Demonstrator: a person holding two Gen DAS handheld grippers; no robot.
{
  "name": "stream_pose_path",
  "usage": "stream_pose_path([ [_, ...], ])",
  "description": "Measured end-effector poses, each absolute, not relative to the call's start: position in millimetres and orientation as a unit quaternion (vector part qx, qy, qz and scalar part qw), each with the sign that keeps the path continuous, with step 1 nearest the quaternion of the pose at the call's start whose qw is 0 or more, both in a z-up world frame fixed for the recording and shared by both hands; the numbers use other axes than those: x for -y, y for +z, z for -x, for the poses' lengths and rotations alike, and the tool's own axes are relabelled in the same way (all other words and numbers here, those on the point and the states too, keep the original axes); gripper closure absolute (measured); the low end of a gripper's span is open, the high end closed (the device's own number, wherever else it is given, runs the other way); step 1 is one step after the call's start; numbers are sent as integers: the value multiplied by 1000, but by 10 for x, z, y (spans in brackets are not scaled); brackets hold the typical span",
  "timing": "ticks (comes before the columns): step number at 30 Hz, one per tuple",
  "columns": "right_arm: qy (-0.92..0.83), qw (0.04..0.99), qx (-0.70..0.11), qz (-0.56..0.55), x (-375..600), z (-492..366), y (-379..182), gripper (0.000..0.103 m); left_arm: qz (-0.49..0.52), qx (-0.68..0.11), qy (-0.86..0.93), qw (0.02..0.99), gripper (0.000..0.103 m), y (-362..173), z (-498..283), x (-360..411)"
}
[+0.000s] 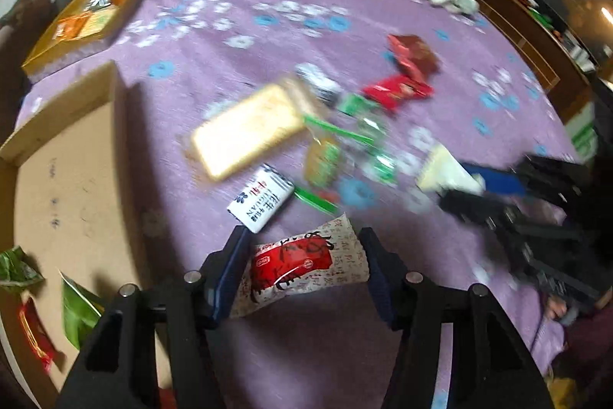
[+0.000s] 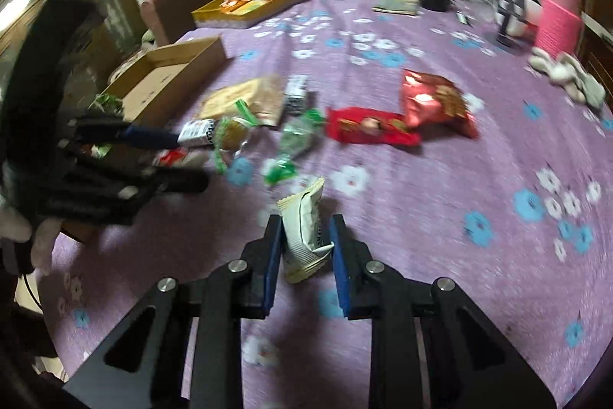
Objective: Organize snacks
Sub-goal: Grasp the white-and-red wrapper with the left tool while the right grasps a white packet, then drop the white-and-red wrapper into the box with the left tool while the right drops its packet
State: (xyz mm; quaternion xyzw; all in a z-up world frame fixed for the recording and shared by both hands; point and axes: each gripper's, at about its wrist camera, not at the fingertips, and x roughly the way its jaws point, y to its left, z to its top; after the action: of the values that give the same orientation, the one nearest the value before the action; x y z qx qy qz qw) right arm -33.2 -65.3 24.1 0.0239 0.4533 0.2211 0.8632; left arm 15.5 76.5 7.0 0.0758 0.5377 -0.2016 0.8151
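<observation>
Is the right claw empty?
No: in the right wrist view the right claw is shut on a cream snack packet, which is crumpled between its blue pads.

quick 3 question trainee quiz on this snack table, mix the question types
1. True or false: the right tongs are shut on a cream packet.
2. Which packet lies between the left tongs? A) red and white packet B) green candy C) shiny red bag
3. Fill in: the cardboard box already holds some ____ and red packets.

Key: 1 true; 2 A, the red and white packet; 3 green.
</observation>
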Motion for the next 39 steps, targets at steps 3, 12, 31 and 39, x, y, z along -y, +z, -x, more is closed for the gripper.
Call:
stream_pose_path([
  [3,224,861,-454,-46,741,328,225,76,-67,-535,-241,807,46,135,57,-703],
  [12,230,861,-449,-61,792,352,210,76,-201,-461,-228,834,40,165,287,-547],
  [31,244,859,-444,-77,824,349,192,70,-220,-496,-337,770,43,85,744,-453],
  [39,224,870,-437,-45,739,403,238,79,-137,-474,-298,817,80,126,946,-502],
])
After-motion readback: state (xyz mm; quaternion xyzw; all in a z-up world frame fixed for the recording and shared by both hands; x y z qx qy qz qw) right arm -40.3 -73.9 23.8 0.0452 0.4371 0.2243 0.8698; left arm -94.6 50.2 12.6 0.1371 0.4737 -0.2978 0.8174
